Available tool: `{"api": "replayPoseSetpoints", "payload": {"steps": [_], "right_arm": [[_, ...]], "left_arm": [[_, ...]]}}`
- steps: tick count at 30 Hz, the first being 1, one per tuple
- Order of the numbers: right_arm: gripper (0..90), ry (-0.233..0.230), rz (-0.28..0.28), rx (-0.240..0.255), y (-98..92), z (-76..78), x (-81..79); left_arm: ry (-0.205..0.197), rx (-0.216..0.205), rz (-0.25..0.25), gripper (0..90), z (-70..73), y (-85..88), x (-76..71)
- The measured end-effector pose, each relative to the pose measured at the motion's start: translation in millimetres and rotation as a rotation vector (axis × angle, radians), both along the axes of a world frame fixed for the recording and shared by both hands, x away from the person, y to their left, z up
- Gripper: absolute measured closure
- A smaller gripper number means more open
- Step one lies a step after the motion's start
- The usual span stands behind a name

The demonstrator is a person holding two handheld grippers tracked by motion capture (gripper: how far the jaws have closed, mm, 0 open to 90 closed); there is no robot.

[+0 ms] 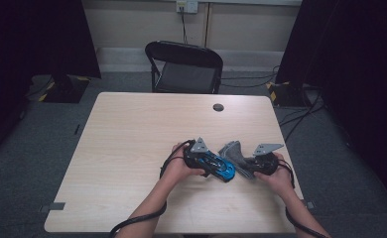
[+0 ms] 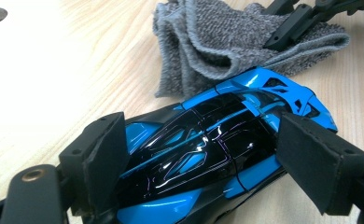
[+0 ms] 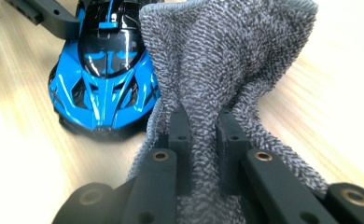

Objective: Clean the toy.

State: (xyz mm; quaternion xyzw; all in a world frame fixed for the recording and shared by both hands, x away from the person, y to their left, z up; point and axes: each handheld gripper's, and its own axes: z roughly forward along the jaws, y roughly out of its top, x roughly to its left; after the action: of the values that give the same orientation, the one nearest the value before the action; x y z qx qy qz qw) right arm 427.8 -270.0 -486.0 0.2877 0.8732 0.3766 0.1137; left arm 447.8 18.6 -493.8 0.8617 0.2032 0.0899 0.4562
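The glossy blue-and-black toy sports car sits on the table near its front edge, toward the right front corner, clamped across its body by the left gripper, whose two black padded jaws press on either flank of the car and stand fairly wide because the body fills them. Just beside the car's nose, touching it or nearly so, lies the crumpled grey knitted cloth; the right gripper has a fold of it pinched between jaws drawn almost fully together, with the rest of the cloth bunched up ahead of them. In the high view the car and the cloth lie between the person's two hands, the left gripper coming from the left and the right gripper from the right. This looks like the wiping step: one hand steadies the car while the other brings the cloth to it. The next move probably calls for dragging the cloth over the car's shiny roof and nose while the left gripper holds firm enough that the smooth body does not slide or twist, and with a cloth grip tight enough that the fold does not pull free. The pale wood-grain table is otherwise bare apart from a round dark cable grommet near its far edge. Beyond that edge stands a black folding chair on grey carpet, with dark curtains at both sides and cables trailing across the floor.
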Motion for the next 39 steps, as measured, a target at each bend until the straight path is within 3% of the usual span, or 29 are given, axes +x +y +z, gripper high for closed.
{"api": "replayPoseSetpoints", "payload": {"steps": [26,33,39], "right_arm": [[79.9,0.045,-0.046,0.027,-30.2,4.5,-25.5],[80.1,0.034,-0.067,0.038,-35.1,17.4,-23.0],[80.1,0.000,-0.082,0.056,-32.7,34.0,-9.9]], "left_arm": [[-0.006,0.010,-0.002,16.5,0.4,0.1,0.0],[-0.008,0.012,-0.004,16.5,0.5,0.3,0.1],[-0.008,0.012,-0.003,16.5,0.4,0.3,0.1]]}}
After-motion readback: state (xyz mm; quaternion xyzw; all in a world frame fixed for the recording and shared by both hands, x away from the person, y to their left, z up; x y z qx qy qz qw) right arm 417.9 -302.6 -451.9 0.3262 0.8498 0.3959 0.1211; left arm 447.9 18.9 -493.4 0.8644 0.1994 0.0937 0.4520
